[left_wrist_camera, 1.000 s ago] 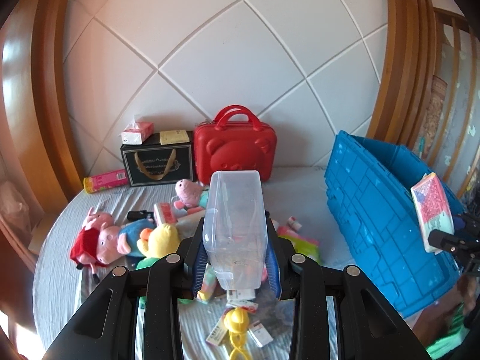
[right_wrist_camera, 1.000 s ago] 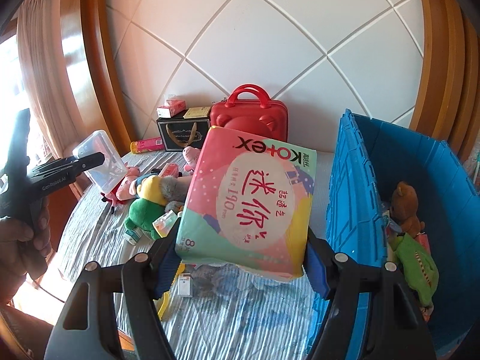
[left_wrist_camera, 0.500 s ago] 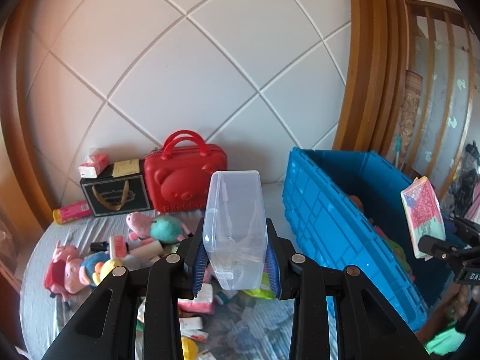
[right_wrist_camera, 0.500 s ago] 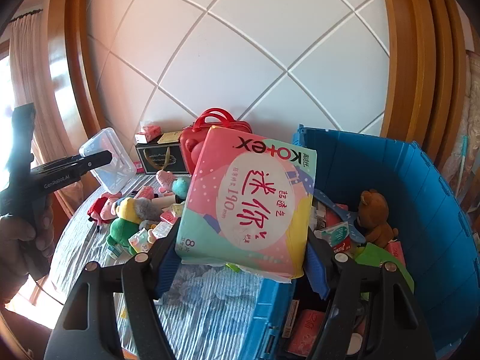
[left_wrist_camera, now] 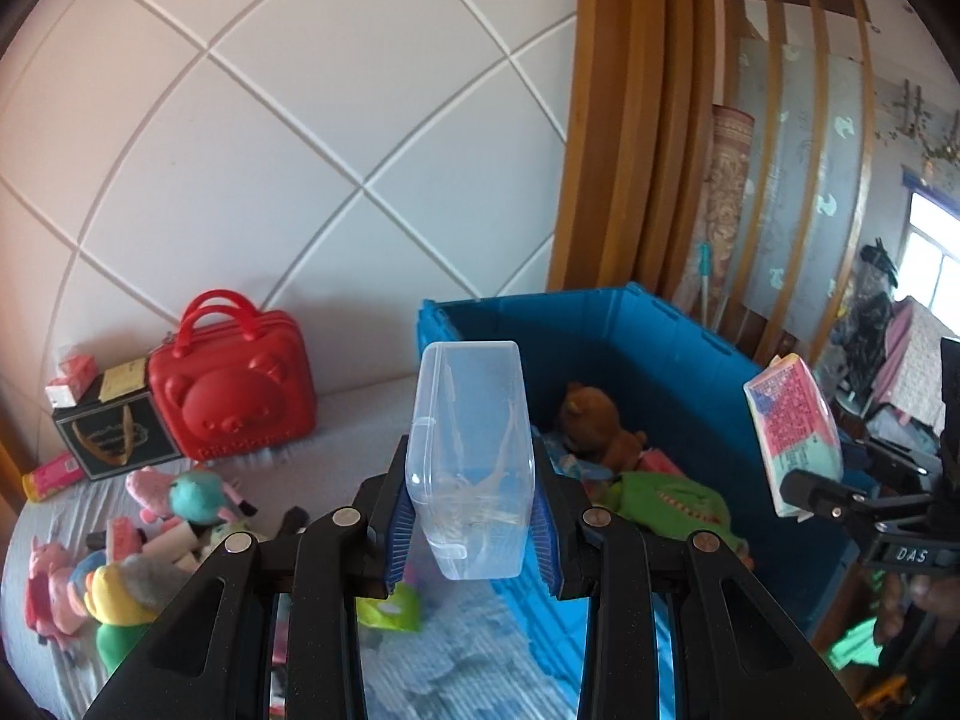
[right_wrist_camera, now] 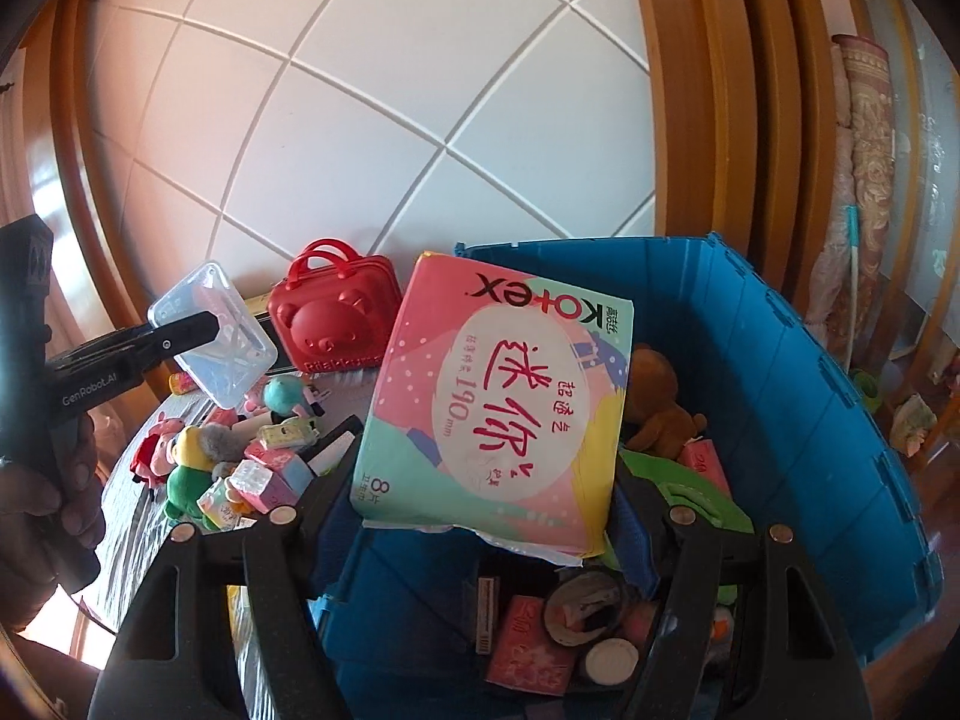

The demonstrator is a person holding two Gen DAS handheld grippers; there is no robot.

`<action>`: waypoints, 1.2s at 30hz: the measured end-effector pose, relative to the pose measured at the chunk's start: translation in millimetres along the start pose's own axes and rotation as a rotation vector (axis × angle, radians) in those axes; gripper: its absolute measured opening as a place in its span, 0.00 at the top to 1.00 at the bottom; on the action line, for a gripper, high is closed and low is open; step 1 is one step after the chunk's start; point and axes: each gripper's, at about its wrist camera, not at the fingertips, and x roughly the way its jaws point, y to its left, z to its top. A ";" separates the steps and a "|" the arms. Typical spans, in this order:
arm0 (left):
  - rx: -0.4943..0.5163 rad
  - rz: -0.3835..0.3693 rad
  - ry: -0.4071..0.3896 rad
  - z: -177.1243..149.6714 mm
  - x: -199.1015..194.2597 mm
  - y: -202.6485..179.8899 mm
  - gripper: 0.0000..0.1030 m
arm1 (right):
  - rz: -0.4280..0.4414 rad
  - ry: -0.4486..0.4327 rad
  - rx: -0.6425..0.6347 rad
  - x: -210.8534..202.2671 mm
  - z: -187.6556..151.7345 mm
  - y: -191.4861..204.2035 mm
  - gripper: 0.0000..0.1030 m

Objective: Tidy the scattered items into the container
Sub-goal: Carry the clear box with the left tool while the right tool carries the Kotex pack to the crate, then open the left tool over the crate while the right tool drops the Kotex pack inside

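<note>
My left gripper (left_wrist_camera: pixel 471 531) is shut on a clear plastic box (left_wrist_camera: pixel 471 450), held upright near the left wall of the blue crate (left_wrist_camera: pixel 672 348). My right gripper (right_wrist_camera: pixel 489 516) is shut on a pink and green pack of pads (right_wrist_camera: pixel 498 396), hanging over the inside of the blue crate (right_wrist_camera: pixel 798 360). The crate holds a brown teddy bear (left_wrist_camera: pixel 594 426), a green plush (left_wrist_camera: pixel 666 501) and small packets. In the right wrist view the left gripper (right_wrist_camera: pixel 180 339) shows at the left with the clear box (right_wrist_camera: pixel 216 336). In the left wrist view the pack (left_wrist_camera: pixel 792 426) shows at the right.
Scattered plush toys (left_wrist_camera: pixel 102 582) and small packets (right_wrist_camera: pixel 270 474) lie on the grey striped bed cover (left_wrist_camera: pixel 432 654) left of the crate. A red bear-faced case (left_wrist_camera: pixel 234 396) and a black box (left_wrist_camera: pixel 114 438) stand against the white quilted wall. A hand (right_wrist_camera: pixel 36 516) holds the left gripper.
Both grippers have swung right from over the toy pile toward the crate, each keeping its load. The pad pack now hangs over the crate's inside, and the clear box is at the crate's left wall.
</note>
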 end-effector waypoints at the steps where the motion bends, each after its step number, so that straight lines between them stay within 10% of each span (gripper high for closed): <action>1: 0.008 -0.018 0.002 2.2 3.8 -8.4 0.68 | -0.011 -0.001 0.008 -3.2 0.0 -8.0 0.32; 20: 0.142 -0.269 0.034 24.5 49.2 -131.5 0.68 | -0.195 -0.010 0.141 -56.6 -23.2 -103.7 0.32; 36: 0.162 -0.339 0.033 31.4 53.5 -160.8 0.61 | -0.207 0.002 0.143 -55.8 -27.1 -116.0 0.28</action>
